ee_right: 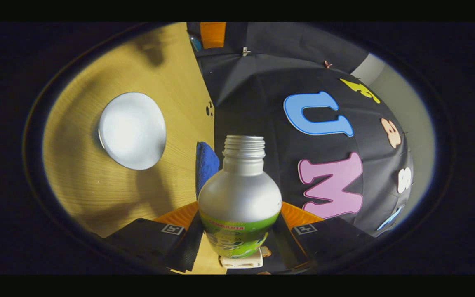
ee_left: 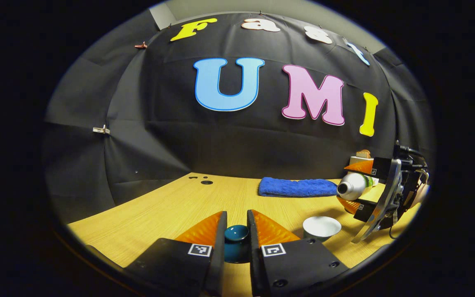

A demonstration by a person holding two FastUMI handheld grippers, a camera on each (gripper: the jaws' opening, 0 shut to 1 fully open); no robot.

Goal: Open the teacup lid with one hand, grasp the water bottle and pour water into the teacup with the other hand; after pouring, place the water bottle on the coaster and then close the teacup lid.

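My left gripper is shut on the dark teal teacup lid, held just above the wooden table. The white teacup stands uncovered to its right; in the right gripper view the teacup lies upper left. My right gripper is shut on the silver water bottle with a green label. The uncapped bottle lies tipped on its side in the right gripper, above and right of the cup, mouth toward it. No stream of water shows.
A folded blue towel lies at the back of the table, also seen as the towel behind the bottle. A small white box with a brown item on top sits at the far right. Small holes mark the table's back left.
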